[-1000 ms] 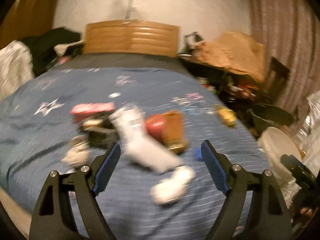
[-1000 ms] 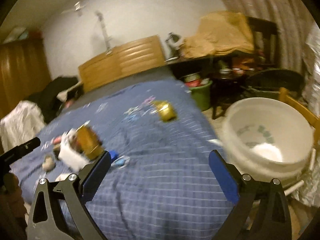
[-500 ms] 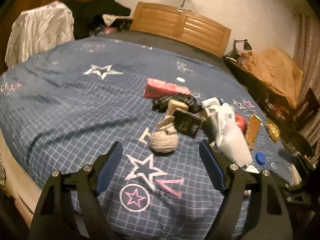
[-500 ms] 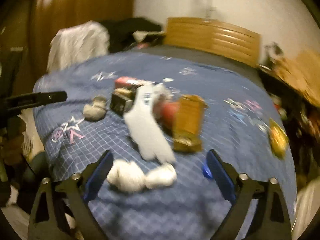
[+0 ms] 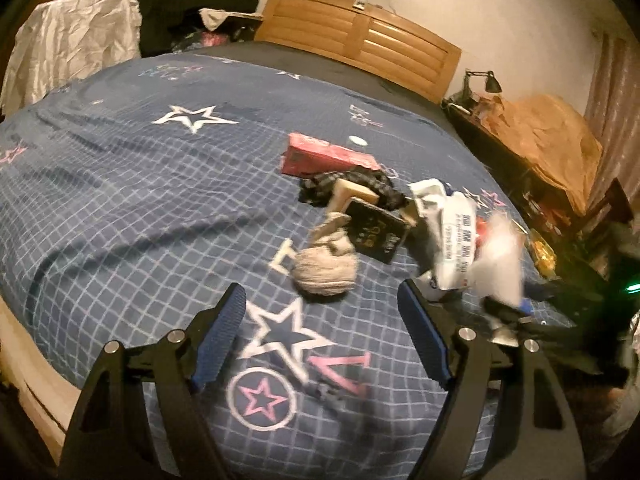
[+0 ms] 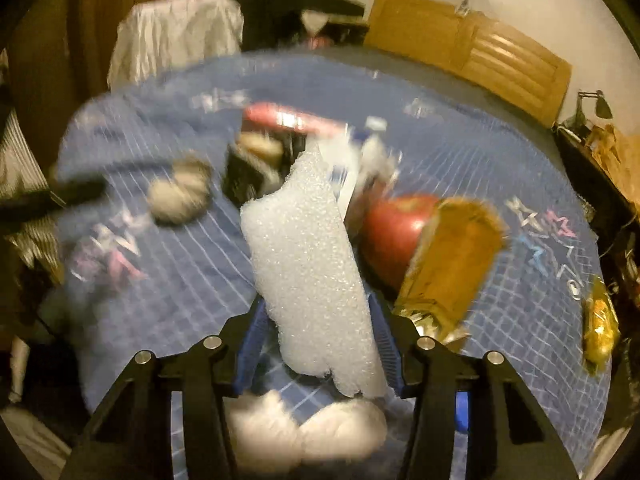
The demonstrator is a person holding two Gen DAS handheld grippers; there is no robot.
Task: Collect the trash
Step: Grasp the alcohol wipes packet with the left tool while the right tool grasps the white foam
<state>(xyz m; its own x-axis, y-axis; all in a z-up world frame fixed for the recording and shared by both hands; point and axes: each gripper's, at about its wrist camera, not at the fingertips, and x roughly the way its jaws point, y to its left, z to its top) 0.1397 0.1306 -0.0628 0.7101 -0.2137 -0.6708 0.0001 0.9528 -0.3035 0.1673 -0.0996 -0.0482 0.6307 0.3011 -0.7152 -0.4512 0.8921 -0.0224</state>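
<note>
A heap of trash lies on the blue star-print bedspread (image 5: 132,200). In the right wrist view my right gripper (image 6: 318,344) is shut on a white foam sheet (image 6: 312,264), which stands up between the fingers. Beside it lie a red apple (image 6: 394,232), a gold wrapper (image 6: 452,264) and two white crumpled wads (image 6: 304,436). In the left wrist view my left gripper (image 5: 324,336) is open and empty, just short of a beige balled-up sock (image 5: 326,268). Behind that are a black box (image 5: 376,234), a pink box (image 5: 324,156) and the foam sheet (image 5: 500,264), blurred.
A wooden headboard (image 5: 360,40) stands at the far end. Clothes (image 5: 76,40) are piled at the back left. A cluttered dark desk with a lamp (image 5: 484,80) and brown paper (image 5: 548,140) lines the right side. A yellow wrapper (image 6: 598,320) lies near the bed's right edge.
My right gripper has swung from the white bucket to the pile and closed on the foam sheet. My left gripper has moved left toward the balled sock and stays open.
</note>
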